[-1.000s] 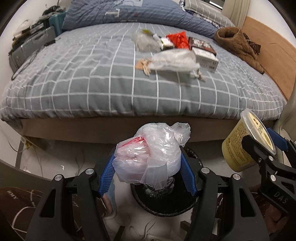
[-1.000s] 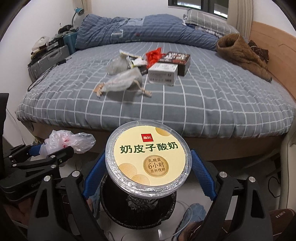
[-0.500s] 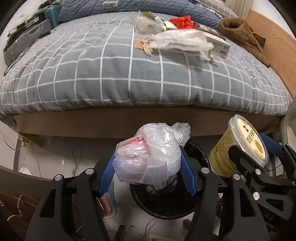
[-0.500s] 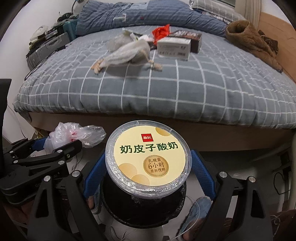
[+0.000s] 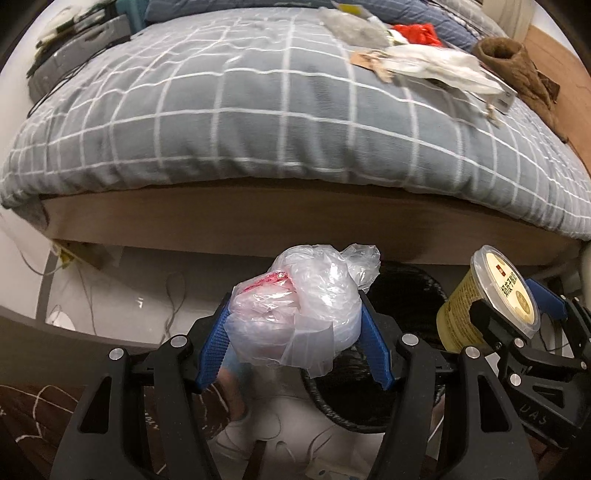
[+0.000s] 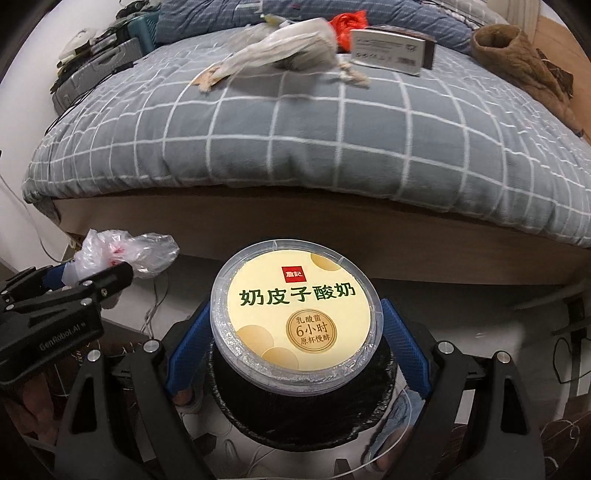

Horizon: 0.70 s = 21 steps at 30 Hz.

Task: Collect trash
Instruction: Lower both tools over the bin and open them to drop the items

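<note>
My left gripper (image 5: 295,339) is shut on a crumpled clear plastic bag (image 5: 295,314) with a red patch, held above the left part of a black bin (image 5: 406,387) on the floor. The same bag (image 6: 122,251) shows at the left of the right wrist view. My right gripper (image 6: 295,332) is shut on a yellow yogurt cup (image 6: 295,314) with a printed lid, directly over the black bin (image 6: 306,406). That cup (image 5: 487,306) appears at the right of the left wrist view.
A bed (image 5: 258,122) with a grey checked cover fills the background. On it lie a white bag (image 6: 280,51), a red wrapper (image 6: 347,22), a white box (image 6: 388,51) and a brown garment (image 6: 524,70). Cables run over the pale floor (image 5: 110,295). Suitcases (image 6: 92,70) stand at the left.
Both grippers have sunk toward the bin with their loads; the bed now sits higher and closer in both views. The grips are unchanged.
</note>
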Available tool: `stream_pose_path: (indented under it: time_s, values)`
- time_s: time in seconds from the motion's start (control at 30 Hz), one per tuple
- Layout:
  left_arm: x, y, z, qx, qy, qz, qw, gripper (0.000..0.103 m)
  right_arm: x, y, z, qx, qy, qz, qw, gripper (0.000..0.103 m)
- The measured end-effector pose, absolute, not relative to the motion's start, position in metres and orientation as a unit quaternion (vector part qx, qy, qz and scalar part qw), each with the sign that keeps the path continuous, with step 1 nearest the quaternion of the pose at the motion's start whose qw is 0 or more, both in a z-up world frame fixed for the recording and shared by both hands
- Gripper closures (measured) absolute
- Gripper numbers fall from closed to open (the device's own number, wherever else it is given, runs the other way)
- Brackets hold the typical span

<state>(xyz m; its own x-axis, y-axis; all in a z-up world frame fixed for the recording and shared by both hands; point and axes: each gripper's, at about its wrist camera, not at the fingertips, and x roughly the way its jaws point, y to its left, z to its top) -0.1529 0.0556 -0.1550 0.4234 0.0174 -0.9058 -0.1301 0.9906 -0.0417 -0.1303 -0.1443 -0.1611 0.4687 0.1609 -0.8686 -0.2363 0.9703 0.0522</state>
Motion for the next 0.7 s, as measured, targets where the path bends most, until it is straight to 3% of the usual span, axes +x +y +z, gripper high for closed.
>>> stream_pose_path:
  time_s: [0.4, 0.5, 0.7]
  values:
    - [-0.150, 0.054, -0.169, -0.050, 0.545, 0.045, 0.836, 0.041, -0.124, -0.142, -0.174, -0.053, 0.522, 0.103, 0.845, 0.018]
    - [-0.147, 0.051, -0.173, -0.044, 0.551, 0.045, 0.832, 0.041, -0.123, -0.146, -0.173, -0.048, 0.521, 0.097, 0.847, 0.008]
    - [-0.140, 0.047, -0.175, -0.051, 0.553, 0.038, 0.830, 0.041, -0.122, -0.159, -0.165, -0.045, 0.512, 0.092, 0.853, 0.008]
